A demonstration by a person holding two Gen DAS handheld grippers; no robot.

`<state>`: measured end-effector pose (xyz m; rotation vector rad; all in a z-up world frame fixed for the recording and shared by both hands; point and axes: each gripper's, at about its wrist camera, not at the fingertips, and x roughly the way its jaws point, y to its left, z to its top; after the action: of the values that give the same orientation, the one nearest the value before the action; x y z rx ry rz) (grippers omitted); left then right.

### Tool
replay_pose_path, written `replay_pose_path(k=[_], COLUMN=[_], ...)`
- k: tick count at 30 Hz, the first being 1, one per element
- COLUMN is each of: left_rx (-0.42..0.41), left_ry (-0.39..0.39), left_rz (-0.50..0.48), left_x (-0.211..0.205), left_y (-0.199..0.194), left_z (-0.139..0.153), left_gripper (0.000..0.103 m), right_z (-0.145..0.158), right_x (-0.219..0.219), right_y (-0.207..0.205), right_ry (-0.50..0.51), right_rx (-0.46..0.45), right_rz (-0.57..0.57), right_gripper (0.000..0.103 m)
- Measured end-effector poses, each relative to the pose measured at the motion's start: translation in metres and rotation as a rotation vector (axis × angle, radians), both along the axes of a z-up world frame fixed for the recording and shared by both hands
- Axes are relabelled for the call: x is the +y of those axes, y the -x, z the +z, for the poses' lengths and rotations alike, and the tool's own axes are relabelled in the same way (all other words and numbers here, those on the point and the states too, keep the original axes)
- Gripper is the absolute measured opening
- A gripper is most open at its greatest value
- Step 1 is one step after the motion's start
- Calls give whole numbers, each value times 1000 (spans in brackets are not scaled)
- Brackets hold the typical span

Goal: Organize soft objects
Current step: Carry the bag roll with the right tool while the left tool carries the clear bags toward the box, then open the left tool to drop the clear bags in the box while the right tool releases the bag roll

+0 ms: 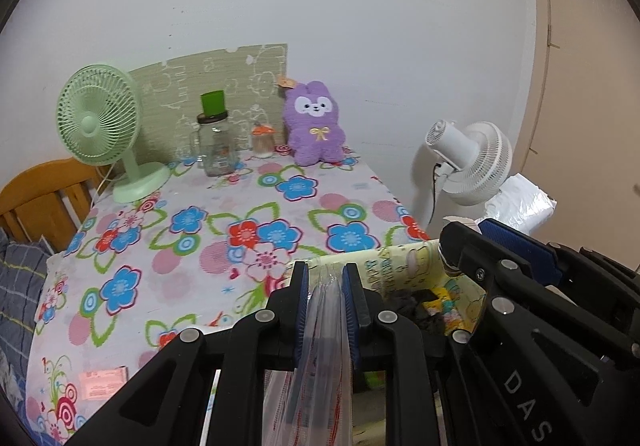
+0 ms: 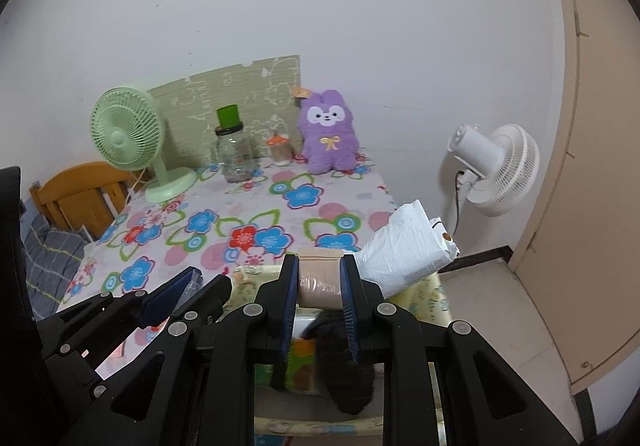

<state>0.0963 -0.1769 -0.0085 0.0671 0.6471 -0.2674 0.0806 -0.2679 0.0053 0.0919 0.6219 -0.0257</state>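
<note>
My left gripper [image 1: 325,278] is shut on a clear plastic bag with red print [image 1: 320,366] that hangs down between its blue pads. My right gripper [image 2: 320,274] is shut on a white plastic-wrapped bundle [image 2: 404,250] with a beige taped end [image 2: 320,282], held above a yellow cartoon-print storage box [image 2: 428,298]. The box also shows in the left wrist view [image 1: 400,266], with dark cloth [image 1: 420,310] inside. A purple plush rabbit [image 1: 314,126] sits at the back of the floral-covered table [image 1: 208,246], against the wall.
On the table stand a green desk fan [image 1: 100,122], a glass jar with a green cup on top [image 1: 216,142] and a small orange-capped bottle [image 1: 262,140]. A white fan [image 1: 472,162] is mounted right of the table. A wooden bed frame [image 1: 40,198] lies left.
</note>
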Motion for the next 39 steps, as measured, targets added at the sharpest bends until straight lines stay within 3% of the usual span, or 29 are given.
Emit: replay_pose_path(k=[14, 23, 27, 34, 39], left_rx=[1, 24, 29, 38, 51], left_ry=[-5, -23, -46, -86, -99], left_rz=[-55, -35, -32, -31, -36], left_x=[-40, -43, -39, -30, -23], left_y=[-22, -32, -31, -28, -25], left_z=[-10, -24, -28, -33, -38], left_gripper=[19, 43, 72, 85, 87], right_z=[-11, -24, -29, -37, -44], right_x=[-43, -47, -43, -35, -27], right_y=[-13, -23, -26, -27, -27], right_ry=[-25, -30, -32, -51, -57], right_rx=[18, 53, 67, 83, 98], right_rz=[-55, -53, -38, -7, 11], right_gripper=[24, 24, 24, 24, 29])
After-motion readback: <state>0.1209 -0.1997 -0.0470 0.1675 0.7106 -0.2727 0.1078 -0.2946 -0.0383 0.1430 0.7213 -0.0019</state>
